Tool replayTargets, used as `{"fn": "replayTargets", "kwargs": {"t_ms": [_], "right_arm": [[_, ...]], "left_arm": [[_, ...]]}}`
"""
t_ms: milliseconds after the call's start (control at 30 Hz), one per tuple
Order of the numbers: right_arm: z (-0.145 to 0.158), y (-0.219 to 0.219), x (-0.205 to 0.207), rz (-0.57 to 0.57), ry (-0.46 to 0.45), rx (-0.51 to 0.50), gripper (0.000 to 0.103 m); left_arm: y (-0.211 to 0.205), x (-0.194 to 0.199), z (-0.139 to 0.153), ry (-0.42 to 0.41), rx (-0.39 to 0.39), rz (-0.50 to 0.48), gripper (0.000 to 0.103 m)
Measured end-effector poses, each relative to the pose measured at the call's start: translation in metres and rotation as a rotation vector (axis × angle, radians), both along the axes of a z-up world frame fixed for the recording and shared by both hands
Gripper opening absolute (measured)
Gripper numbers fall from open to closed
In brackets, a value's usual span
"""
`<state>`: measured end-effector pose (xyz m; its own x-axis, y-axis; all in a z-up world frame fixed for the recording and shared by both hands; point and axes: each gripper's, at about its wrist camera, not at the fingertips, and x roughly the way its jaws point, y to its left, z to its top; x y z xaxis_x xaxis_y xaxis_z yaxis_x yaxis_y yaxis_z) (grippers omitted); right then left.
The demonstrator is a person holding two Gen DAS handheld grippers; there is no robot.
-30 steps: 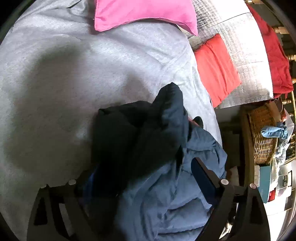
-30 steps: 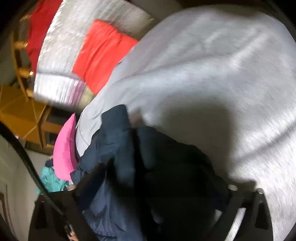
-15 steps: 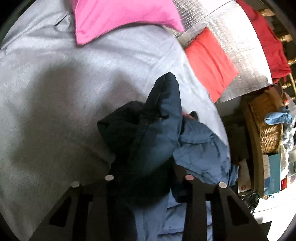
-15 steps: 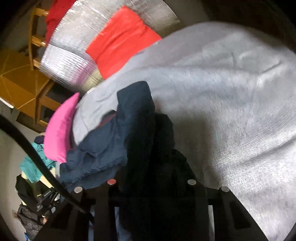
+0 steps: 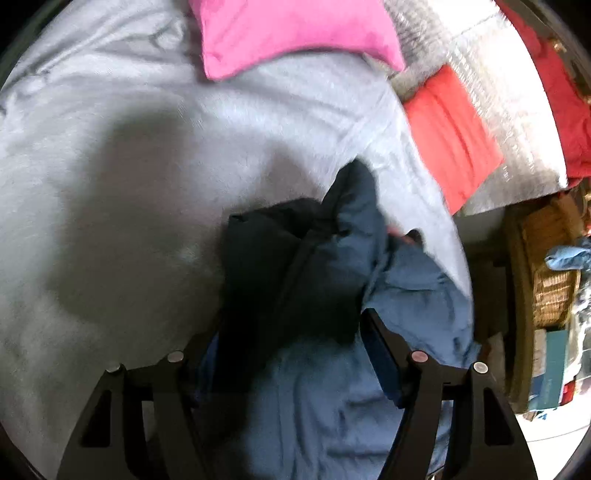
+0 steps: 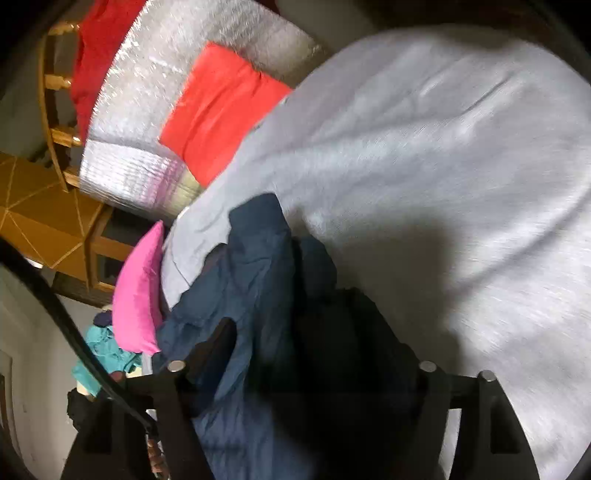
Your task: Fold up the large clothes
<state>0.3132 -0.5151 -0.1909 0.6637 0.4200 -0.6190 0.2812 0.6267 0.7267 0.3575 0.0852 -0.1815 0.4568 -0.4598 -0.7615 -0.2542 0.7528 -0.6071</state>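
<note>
Navy padded fabric could slump back into a heap, I judge, because both sets of jaws are opening with the bunched cloth loose between them, neither pinching it. The dark blue jacket [image 5: 332, 280] lies crumpled on the near edge of the grey bedspread [image 5: 129, 166], one puffy fold standing up, paler blue lining spilling right. The left gripper [image 5: 291, 354] and right gripper [image 6: 317, 354] straddle it; a pink pillow [image 5: 295, 33] lies far behind.
</note>
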Motion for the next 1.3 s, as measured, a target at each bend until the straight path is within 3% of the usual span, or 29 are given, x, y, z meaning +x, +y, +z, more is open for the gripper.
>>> {"fn": "replayTargets", "kwargs": {"t_ms": [167,333,500,633,767,867,933,1000,1100,1167,1300], "right_arm": [[0.002,-0.017,-0.048,0.006,0.009,0.008,0.082],[-0.008,-0.010,-0.079,0.042,0.035,0.036,0.082],[-0.022,0.007,-0.078,0.075,0.053,0.004,0.084],[-0.032,0.025,-0.069,0.098,0.076,0.009,0.085],[-0.019,0.054,-0.062,0.148,0.027,-0.103,0.085],[-0.019,0.067,-0.055,0.156,0.037,-0.218,0.075],[-0.024,0.064,-0.053,0.132,0.039,-0.200,0.067],[-0.023,0.061,-0.054,0.115,0.028,-0.182,0.060],[-0.014,0.067,-0.062,0.116,-0.002,-0.242,0.050],[-0.006,0.074,-0.070,0.111,-0.027,-0.272,0.045],[0.003,0.080,-0.087,0.110,-0.059,-0.241,0.041]], "left_arm": [[0.017,-0.042,0.021,-0.062,0.006,0.011,0.078],[0.032,-0.092,0.009,-0.034,0.008,-0.021,0.081],[0.033,-0.119,-0.022,0.026,-0.012,-0.013,0.081],[0.027,-0.120,-0.023,0.000,-0.010,-0.025,0.089],[0.013,-0.113,-0.022,-0.029,0.039,-0.073,0.090],[0.001,-0.105,-0.023,-0.059,0.047,-0.115,0.090],[-0.005,-0.096,-0.031,-0.042,0.058,-0.135,0.084],[-0.006,-0.096,-0.029,-0.052,0.068,-0.123,0.073],[-0.006,-0.100,-0.026,-0.066,0.038,-0.126,0.050],[-0.010,-0.105,-0.021,-0.084,0.061,-0.134,0.041],[-0.013,-0.117,-0.010,-0.103,0.064,-0.134,0.030]]}}
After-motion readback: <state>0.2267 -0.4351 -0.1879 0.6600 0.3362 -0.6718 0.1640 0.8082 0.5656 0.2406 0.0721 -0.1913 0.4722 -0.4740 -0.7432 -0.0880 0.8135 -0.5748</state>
